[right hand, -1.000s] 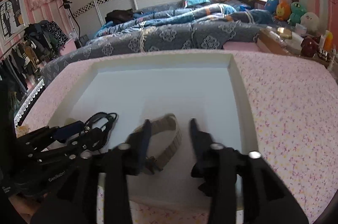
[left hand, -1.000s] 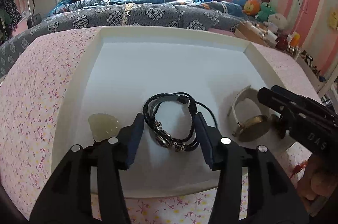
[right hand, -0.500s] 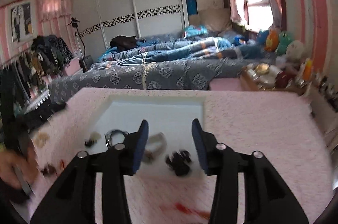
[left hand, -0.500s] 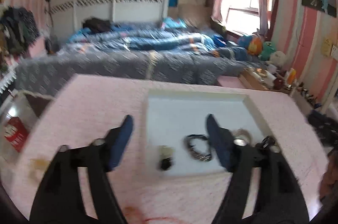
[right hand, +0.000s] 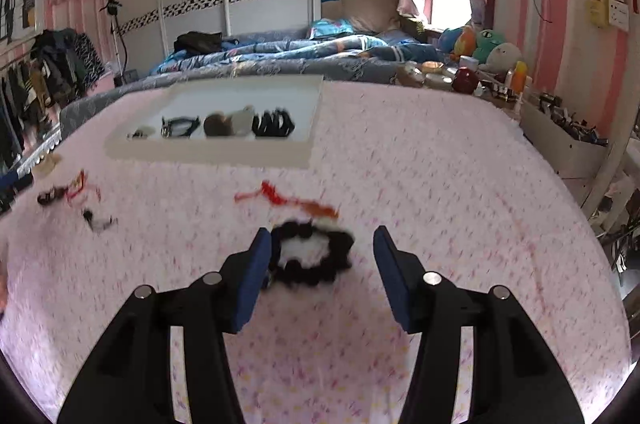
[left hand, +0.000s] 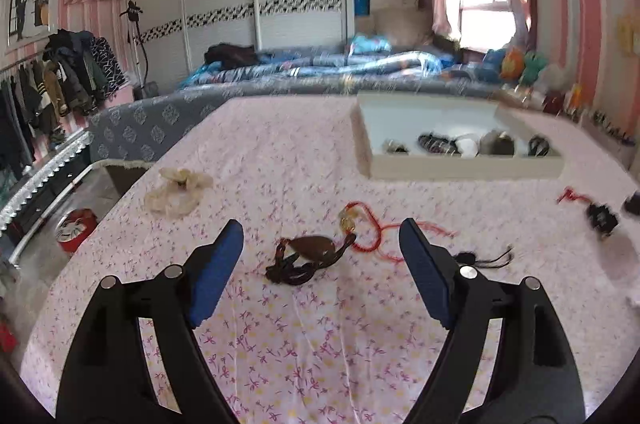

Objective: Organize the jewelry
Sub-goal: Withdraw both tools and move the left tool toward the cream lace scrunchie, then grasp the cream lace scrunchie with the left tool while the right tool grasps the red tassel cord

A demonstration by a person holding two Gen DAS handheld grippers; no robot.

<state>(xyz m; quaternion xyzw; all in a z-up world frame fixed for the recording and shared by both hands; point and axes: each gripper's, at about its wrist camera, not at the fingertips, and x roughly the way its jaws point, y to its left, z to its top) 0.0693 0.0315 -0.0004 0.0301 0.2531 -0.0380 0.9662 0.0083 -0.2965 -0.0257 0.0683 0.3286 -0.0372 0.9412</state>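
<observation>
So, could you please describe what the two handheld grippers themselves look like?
The left gripper and right gripper match: glossy black plastic frames with triangular cut-outs, round silver bolt heads, and flat rectangular blue pads lining the fingers. No cables or markings show.

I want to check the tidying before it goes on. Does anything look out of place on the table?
Yes. Several pieces lie loose on the cloth outside the white tray: a dark pendant with a red cord beside it, a cream hair tie, and a black beaded bracelet. The pieces inside the tray sit in a row.
</observation>
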